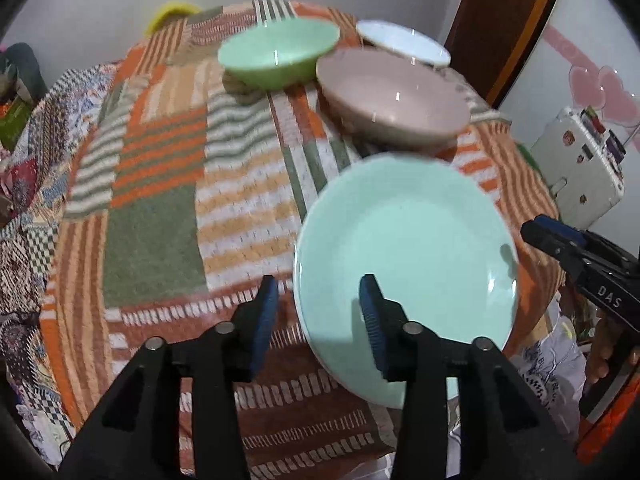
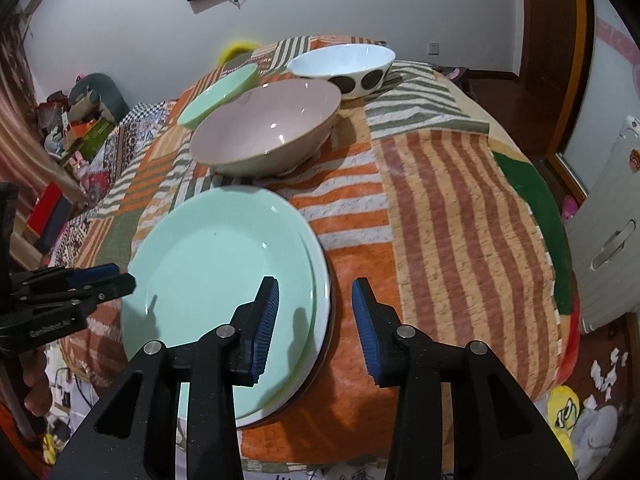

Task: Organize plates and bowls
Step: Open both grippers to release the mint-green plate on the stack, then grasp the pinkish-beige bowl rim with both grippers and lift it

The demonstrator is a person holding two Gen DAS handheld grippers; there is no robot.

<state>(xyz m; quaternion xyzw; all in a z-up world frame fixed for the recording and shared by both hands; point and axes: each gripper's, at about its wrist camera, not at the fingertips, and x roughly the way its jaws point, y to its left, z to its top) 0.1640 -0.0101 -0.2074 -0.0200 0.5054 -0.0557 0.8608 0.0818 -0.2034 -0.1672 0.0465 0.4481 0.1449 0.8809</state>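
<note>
A stack of mint-green plates [image 1: 408, 248] [image 2: 224, 264] lies at the near edge of the table. My left gripper [image 1: 320, 312] [image 2: 80, 280] stands open over the stack's left rim, its pads clear of it. At the right rim my right gripper [image 2: 316, 312] [image 1: 560, 236] is open too, one finger over the plate and one over the cloth. Behind the stack sits a mauve bowl [image 1: 394, 96] [image 2: 268, 128]. A green bowl [image 1: 280, 52] [image 2: 218, 94] is farther back on the left, and a white bowl with dark dots [image 1: 404, 42] [image 2: 344, 64] on the right.
An orange, green and cream patchwork cloth [image 1: 160, 200] [image 2: 440, 200] covers the table. A white suitcase [image 1: 580, 168] [image 2: 608, 240] stands to the right of it. A yellow object [image 1: 172, 12] shows behind the far edge. Boxes and toys [image 2: 80, 120] crowd the floor at left.
</note>
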